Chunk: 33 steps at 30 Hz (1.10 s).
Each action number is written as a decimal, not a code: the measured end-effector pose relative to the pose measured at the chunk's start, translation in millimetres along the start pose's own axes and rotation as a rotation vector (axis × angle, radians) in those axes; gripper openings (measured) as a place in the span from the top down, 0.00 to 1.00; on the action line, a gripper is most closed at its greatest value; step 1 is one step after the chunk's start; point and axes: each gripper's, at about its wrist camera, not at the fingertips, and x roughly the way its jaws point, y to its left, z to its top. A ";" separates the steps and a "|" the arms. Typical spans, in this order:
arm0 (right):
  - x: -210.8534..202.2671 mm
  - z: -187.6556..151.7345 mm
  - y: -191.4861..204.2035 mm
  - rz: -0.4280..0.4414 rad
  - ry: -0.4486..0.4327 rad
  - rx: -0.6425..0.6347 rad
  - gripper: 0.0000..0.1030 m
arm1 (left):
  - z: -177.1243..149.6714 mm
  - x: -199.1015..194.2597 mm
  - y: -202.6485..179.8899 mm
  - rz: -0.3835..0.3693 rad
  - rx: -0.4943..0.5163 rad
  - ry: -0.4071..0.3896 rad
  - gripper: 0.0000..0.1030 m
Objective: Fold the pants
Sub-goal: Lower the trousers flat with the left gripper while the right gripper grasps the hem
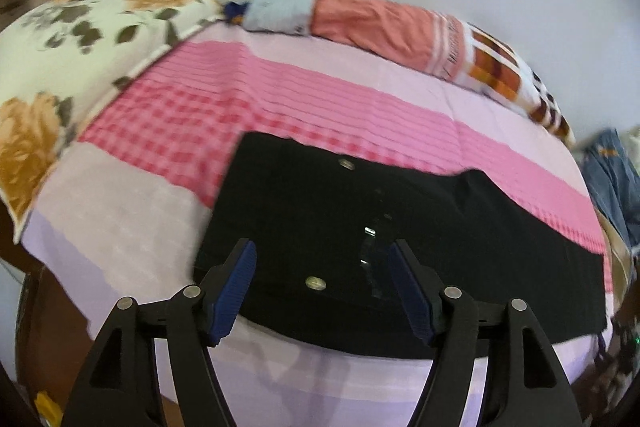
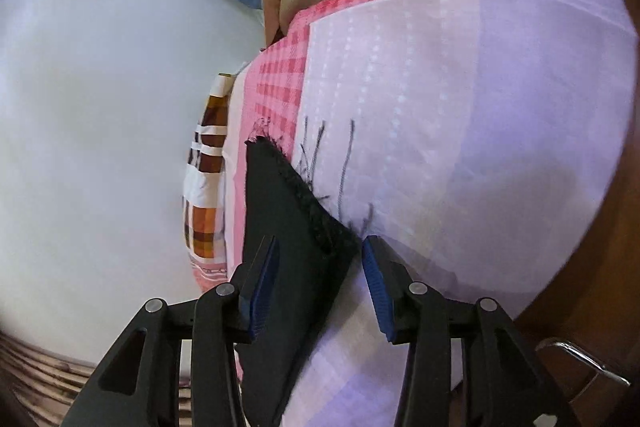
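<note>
With both hems apparently just let go, the step in hand seemed to be finishing a fold, and doing it well meant lifting each tool straight off the cloth so no edge dragged out of line. The left gripper (image 1: pixel 322 281) stood open above the black pants (image 1: pixel 360 227), nothing between its pads, and the right gripper (image 2: pixel 320 283) was also parted, straddling the frayed hem without pressing it. The pants lay flat on the pink-and-lilac bedspread (image 1: pixel 132 195), dark, smooth, metal buttons showing.
</note>
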 end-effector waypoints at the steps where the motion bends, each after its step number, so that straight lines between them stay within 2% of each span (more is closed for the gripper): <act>1: 0.7 -0.2 1.5 0.000 0.003 -0.013 0.59 | -2.5 2.1 -5.6 -0.006 0.006 0.008 0.33; 2: 2.0 -1.5 4.5 -0.001 0.005 -0.035 0.59 | -4.2 4.4 -10.8 -0.010 0.011 0.017 0.33; 3: 3.1 -2.3 6.9 -0.005 0.005 -0.048 0.64 | -5.9 7.0 -16.1 -0.018 0.015 0.027 0.33; 4: 3.0 -4.1 10.6 -0.012 0.006 -0.074 0.73 | -7.5 9.8 -21.2 -0.027 0.021 0.040 0.33; 5: 4.1 -6.3 16.1 -0.027 0.014 -0.116 0.91 | -9.6 11.0 -24.1 -0.031 0.024 0.045 0.33; 8: 2.4 -8.9 22.4 -0.056 -0.004 -0.174 0.91 | -13.6 14.6 -35.7 -0.044 0.043 0.059 0.33; 10: 2.5 -8.2 22.6 -0.045 -0.006 -0.181 0.90 | -14.4 15.4 -40.1 -0.052 0.055 0.061 0.33; 13: 2.6 -7.3 21.8 -0.018 -0.005 -0.156 0.83 | -15.7 15.6 -44.2 -0.061 0.067 0.059 0.33; 15: -1.7 -9.9 21.4 -0.009 -0.014 -0.142 0.59 | -15.9 16.9 -45.5 -0.060 0.069 0.060 0.33; 17: 1.1 -8.7 24.8 0.016 -0.027 -0.124 0.51 | -16.5 19.1 -45.7 -0.064 0.065 0.067 0.32; 19: 8.2 -7.0 32.1 -0.009 -0.019 -0.144 0.51 | -17.7 21.3 -44.3 -0.073 0.056 0.079 0.32; 20: 11.8 -7.2 35.9 -0.038 -0.012 -0.160 0.54 | -18.1 22.1 -43.6 -0.075 0.053 0.082 0.32; 21: 15.4 -7.7 38.7 -0.089 -0.002 -0.175 0.73 | -18.6 22.5 -43.1 -0.076 0.052 0.084 0.32; 22: 20.1 -7.7 39.8 -0.128 0.014 -0.179 0.86 | -18.5 22.9 -42.5 -0.077 0.052 0.085 0.32; 23: 23.7 -7.7 38.0 -0.147 0.029 -0.171 0.91 | -18.0 23.2 -41.7 -0.078 0.052 0.085 0.32; 29: 20.4 -12.1 42.7 -0.132 0.013 -0.188 0.91 | -18.9 24.0 -40.2 -0.075 0.056 0.079 0.32; 33: 25.0 -11.3 41.8 -0.136 0.018 -0.181 0.86 | -17.6 24.6 -39.8 -0.060 0.078 0.070 0.32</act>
